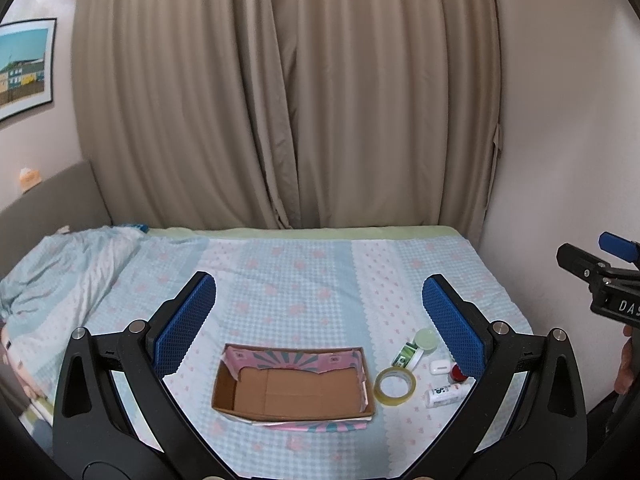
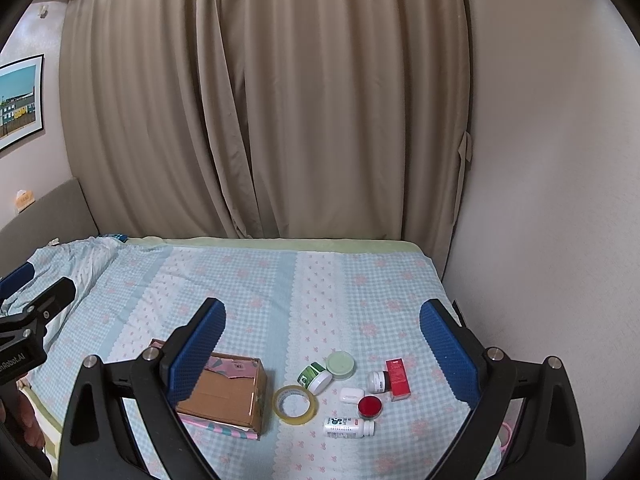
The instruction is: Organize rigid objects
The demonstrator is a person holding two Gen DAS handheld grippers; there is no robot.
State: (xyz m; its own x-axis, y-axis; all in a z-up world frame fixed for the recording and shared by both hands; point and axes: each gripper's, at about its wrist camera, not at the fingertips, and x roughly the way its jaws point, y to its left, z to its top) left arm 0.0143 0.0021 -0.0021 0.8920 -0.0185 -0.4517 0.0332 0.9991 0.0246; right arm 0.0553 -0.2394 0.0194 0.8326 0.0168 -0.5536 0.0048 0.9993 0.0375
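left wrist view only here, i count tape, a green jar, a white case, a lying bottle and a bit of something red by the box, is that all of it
Observer: No. A red box sits at the far right of the group; your view hides it.
Operator: ok anything next to it
Observer: A small white bottle stands upright against the red box's left side, just beyond the red round lid that you see partly.
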